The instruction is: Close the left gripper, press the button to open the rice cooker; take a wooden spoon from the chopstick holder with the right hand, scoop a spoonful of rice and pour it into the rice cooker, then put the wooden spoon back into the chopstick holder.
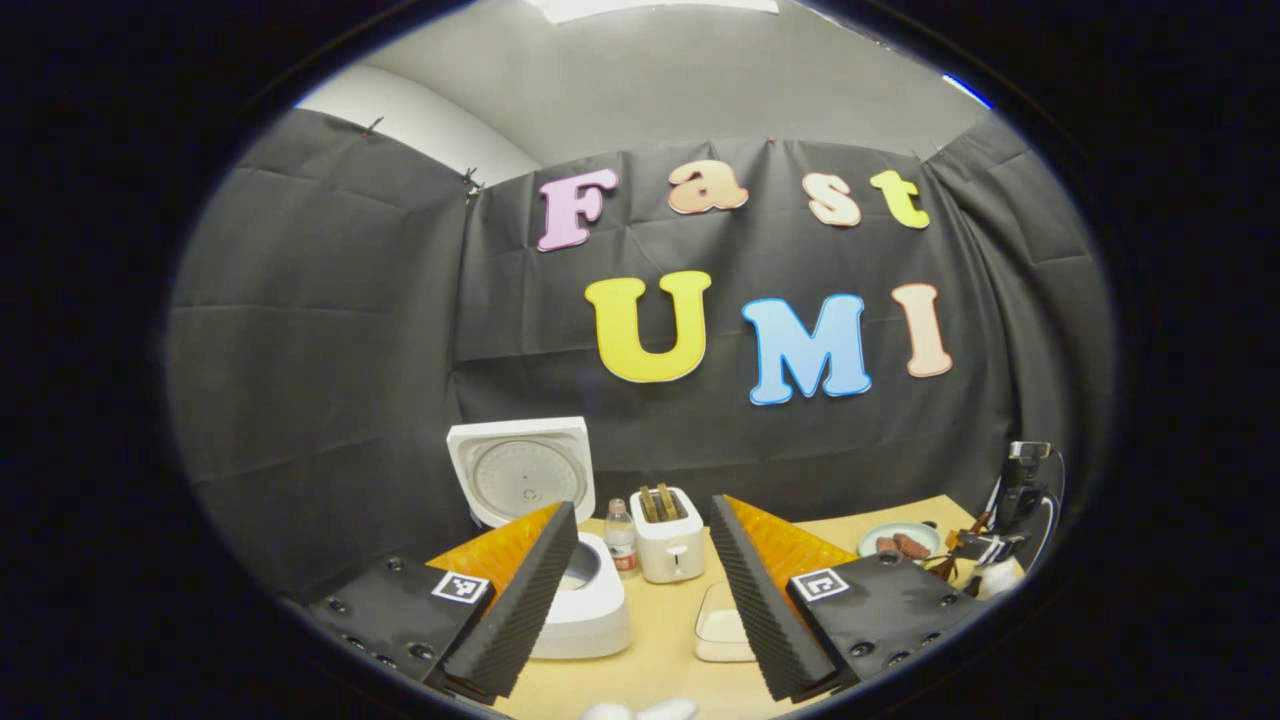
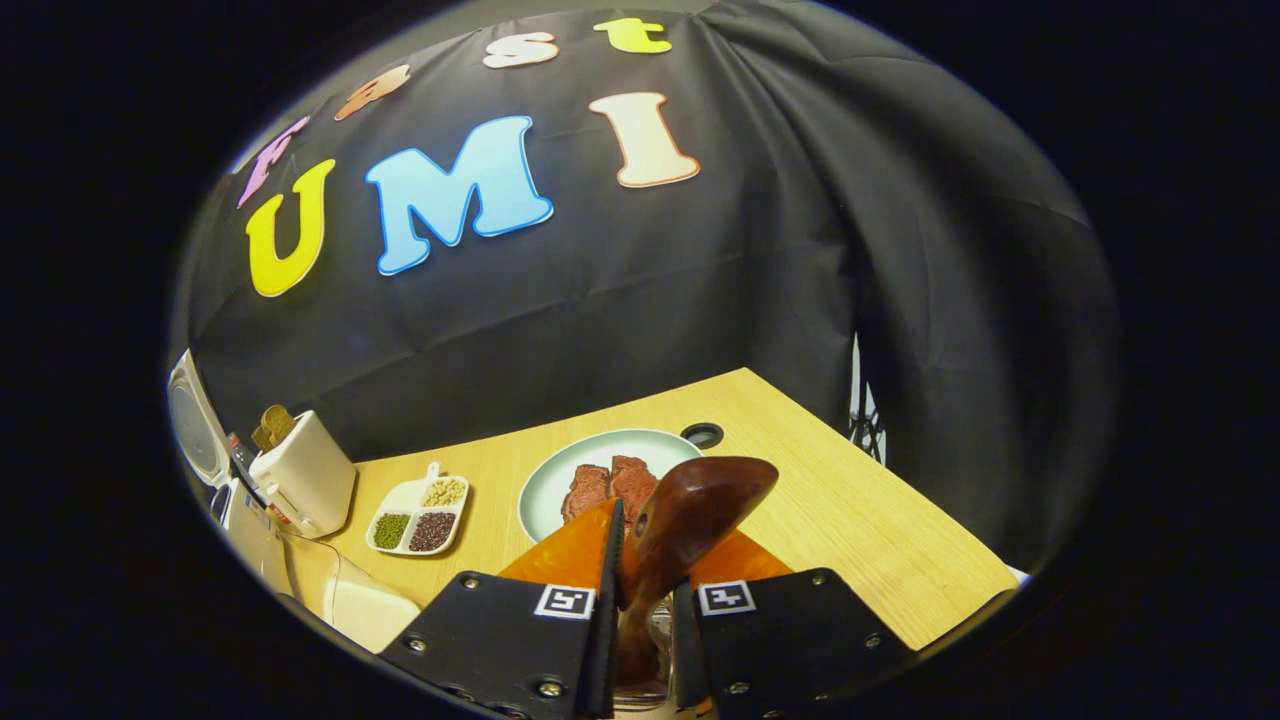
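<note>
**Right gripper holding the wooden spoon; rice cooker open**

The right gripper (image 2: 645, 560) is clamped on the wooden spoon (image 2: 690, 510), both fingers pressing its handle, the bowl rising above a plate (image 2: 560, 470) of meat on the tabletop (image 2: 850, 520). A divided dish (image 2: 420, 518) of grains lies beside a toaster (image 2: 305, 475). The left gripper (image 1: 640, 590) hangs with fingers spread apart, holding nothing. Ahead stands the rice cooker (image 1: 590, 610), lid (image 1: 520, 470) raised upright, next to a small bottle (image 1: 621, 540).
</note>
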Demonstrator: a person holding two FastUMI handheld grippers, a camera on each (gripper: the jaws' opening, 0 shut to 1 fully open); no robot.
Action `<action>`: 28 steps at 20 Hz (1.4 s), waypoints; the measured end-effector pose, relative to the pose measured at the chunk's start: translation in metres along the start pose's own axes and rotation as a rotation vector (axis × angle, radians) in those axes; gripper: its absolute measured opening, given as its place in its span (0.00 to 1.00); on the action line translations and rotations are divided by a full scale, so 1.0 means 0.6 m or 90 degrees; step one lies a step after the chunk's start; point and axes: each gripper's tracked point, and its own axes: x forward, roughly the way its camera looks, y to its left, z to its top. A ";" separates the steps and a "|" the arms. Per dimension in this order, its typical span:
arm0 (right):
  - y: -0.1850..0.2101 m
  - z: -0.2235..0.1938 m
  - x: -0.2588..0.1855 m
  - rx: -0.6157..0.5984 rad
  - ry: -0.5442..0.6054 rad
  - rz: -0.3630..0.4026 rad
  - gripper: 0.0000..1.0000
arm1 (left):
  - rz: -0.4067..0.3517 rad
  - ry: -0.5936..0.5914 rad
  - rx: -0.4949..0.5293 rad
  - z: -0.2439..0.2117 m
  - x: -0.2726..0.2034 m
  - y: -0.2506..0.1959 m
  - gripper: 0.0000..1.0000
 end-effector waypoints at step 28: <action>0.515 0.154 -0.223 -0.214 -0.106 0.189 0.15 | 0.055 0.012 -0.002 -0.083 -0.019 0.236 0.94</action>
